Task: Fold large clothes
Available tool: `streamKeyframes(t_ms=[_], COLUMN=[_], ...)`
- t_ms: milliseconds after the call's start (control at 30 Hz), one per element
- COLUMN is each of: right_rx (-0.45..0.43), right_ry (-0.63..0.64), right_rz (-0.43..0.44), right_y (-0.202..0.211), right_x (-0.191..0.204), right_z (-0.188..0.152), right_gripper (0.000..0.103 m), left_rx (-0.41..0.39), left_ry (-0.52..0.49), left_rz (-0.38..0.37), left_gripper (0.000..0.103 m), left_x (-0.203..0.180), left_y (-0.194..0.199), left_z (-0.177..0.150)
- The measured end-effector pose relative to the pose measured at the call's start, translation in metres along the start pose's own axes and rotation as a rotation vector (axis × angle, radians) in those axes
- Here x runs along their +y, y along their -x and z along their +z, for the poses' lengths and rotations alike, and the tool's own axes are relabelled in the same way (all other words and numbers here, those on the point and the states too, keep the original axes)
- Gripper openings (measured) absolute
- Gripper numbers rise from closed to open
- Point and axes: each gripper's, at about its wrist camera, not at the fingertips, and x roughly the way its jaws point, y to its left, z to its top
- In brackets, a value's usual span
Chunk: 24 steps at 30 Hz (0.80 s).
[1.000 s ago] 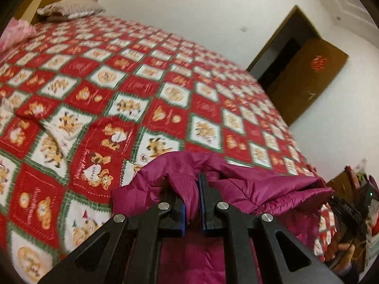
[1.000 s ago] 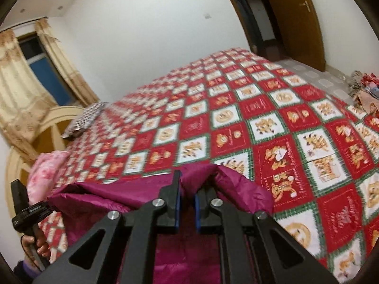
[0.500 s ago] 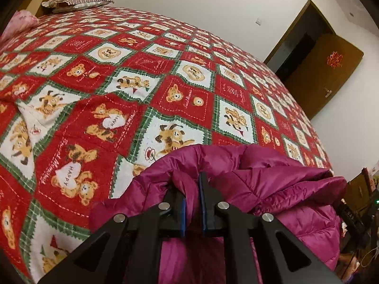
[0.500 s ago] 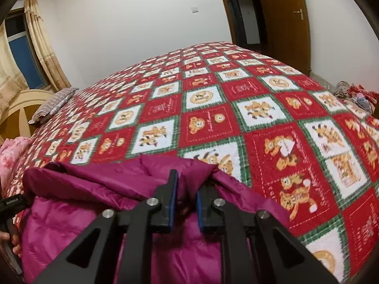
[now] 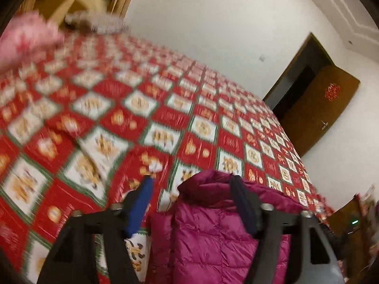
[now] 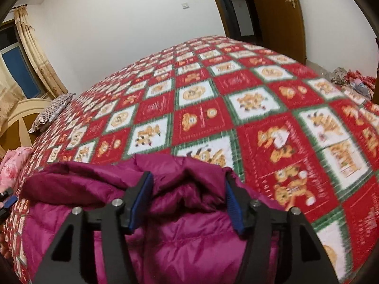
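Note:
A magenta quilted down jacket point(image 5: 213, 232) lies on the near edge of the bed, also in the right wrist view point(image 6: 180, 224). My left gripper point(image 5: 190, 181) is open, its fingers spread over the jacket's left top corner and holding nothing. My right gripper point(image 6: 187, 177) is open too, its fingers either side of a raised fold at the jacket's right top edge. The jacket's lower part is hidden under the grippers.
The bed is covered by a red, white and green bear-pattern quilt point(image 6: 236, 99). A striped pillow point(image 6: 51, 112) and pink bedding point(image 6: 11, 165) lie at the headboard end. A brown door point(image 5: 317, 116) stands open beyond the bed. Clutter point(image 6: 350, 78) lies on the floor.
Both grippers have opened and let go of the jacket's top edge, which now rests on the bed. The left view is swinging, with motion blur.

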Motion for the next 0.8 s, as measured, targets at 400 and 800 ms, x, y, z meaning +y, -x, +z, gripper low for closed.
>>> streamKeyframes(t_ms=[400, 800], right_rx=[0.061, 0.158], right_ry=[0.265, 0.254], right_rz=[0.054, 0.064], right_y=[0.014, -0.063], right_x=[0.108, 0.114], right_z=[-0.005, -0.032], right_gripper=[0.028, 0.028], left_rx=[0.129, 0.159], left_ry=[-0.398, -0.333], left_rz=[0.094, 0.107], left_gripper=[0.073, 0.079], left_x=[-0.145, -0.122], left_y=[-0.081, -0.141], left_z=[-0.064, -0.076])
